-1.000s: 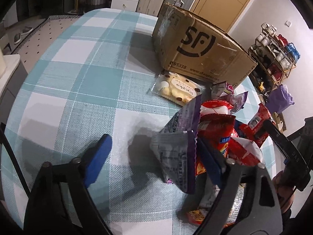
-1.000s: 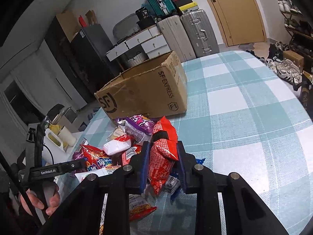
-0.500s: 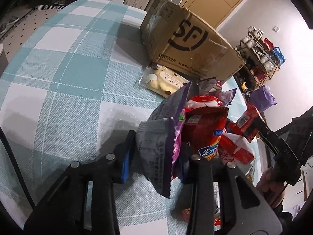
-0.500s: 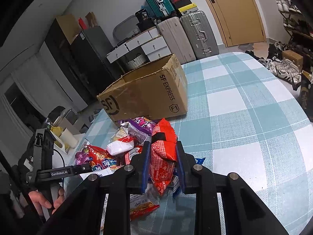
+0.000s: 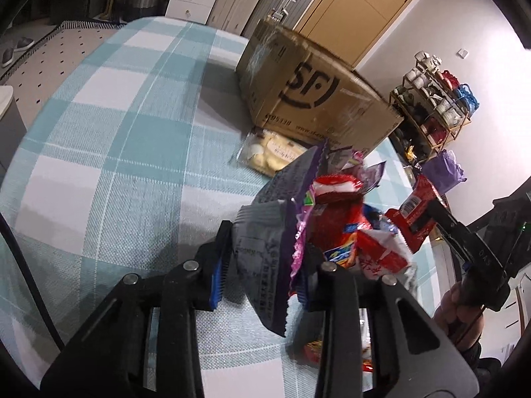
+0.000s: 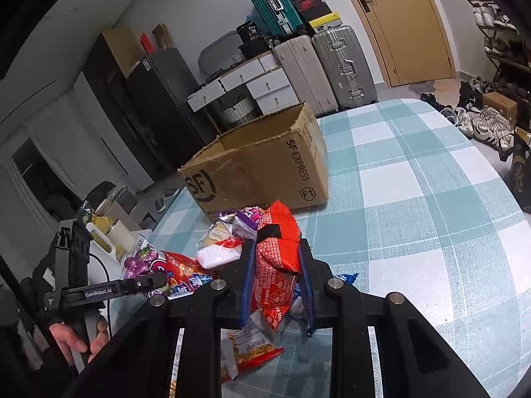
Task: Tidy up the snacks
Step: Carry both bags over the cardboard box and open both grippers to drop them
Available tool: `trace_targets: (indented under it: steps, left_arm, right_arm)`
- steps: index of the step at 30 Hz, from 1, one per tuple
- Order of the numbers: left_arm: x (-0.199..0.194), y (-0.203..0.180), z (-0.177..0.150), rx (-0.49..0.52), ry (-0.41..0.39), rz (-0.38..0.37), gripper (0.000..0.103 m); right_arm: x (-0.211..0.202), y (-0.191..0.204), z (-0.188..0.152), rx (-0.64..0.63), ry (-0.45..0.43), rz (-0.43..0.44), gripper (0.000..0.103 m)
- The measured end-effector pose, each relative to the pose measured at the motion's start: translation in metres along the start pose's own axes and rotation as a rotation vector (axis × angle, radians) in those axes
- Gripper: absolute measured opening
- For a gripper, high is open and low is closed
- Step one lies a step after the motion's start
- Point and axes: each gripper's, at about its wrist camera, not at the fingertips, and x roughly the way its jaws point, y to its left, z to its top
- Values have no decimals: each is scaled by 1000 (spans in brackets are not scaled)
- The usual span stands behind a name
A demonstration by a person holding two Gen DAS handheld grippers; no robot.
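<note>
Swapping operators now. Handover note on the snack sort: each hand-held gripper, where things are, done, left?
Left hand-held gripper: shut on the purple snack bag.
Right hand-held gripper: shut on the red snack packet.
Snack pile lies on the checked tablecloth, in front of the open SF cardboard box; a pale pastry pack lies beside the box.
Done: two packs gripped. I can't see inside the box.
Left: probably box both packs, then the pile.
</note>
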Motion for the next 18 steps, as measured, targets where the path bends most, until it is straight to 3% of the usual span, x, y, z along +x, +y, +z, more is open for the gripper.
trace_targets:
  steps: [10, 18]
  left_arm:
    - [-35, -47, 41, 99, -55, -29, 30]
    - [-45, -92, 86, 181, -86, -36, 30]
  right_arm:
    - [-8, 22, 22, -5, -21, 57, 24]
    - [-11, 49, 64, -31, -57, 109, 24]
